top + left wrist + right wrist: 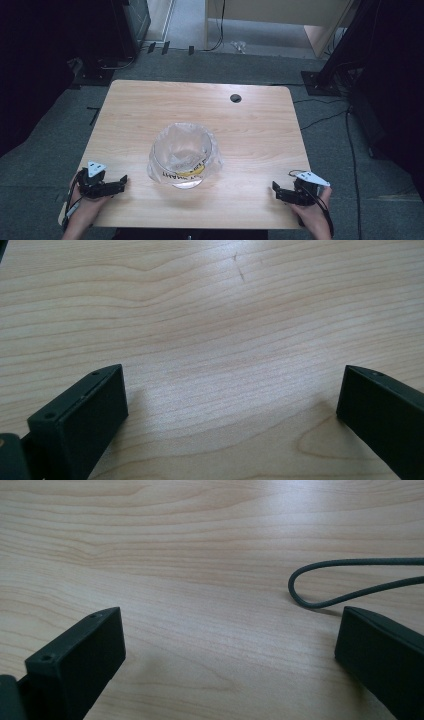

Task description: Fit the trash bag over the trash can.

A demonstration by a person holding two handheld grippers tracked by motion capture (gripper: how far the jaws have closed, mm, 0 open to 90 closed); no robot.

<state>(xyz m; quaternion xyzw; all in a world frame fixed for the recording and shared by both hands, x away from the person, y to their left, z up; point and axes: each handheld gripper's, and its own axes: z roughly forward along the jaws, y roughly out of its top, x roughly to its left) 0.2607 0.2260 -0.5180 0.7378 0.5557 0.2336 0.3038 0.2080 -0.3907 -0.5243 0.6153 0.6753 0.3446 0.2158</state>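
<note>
A light wooden table [260, 130] with a round cable hole [235, 98] near its far edge stands on grey carpet [210, 67]. Black cables [325, 119] trail across the floor at right, beside a dark stand base [320, 82].

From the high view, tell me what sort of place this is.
Probably a lab or recording workspace, not a home: a bare wooden table with a cable hole, grey carpet with trailing cables, and dark equipment stands around it.
</note>
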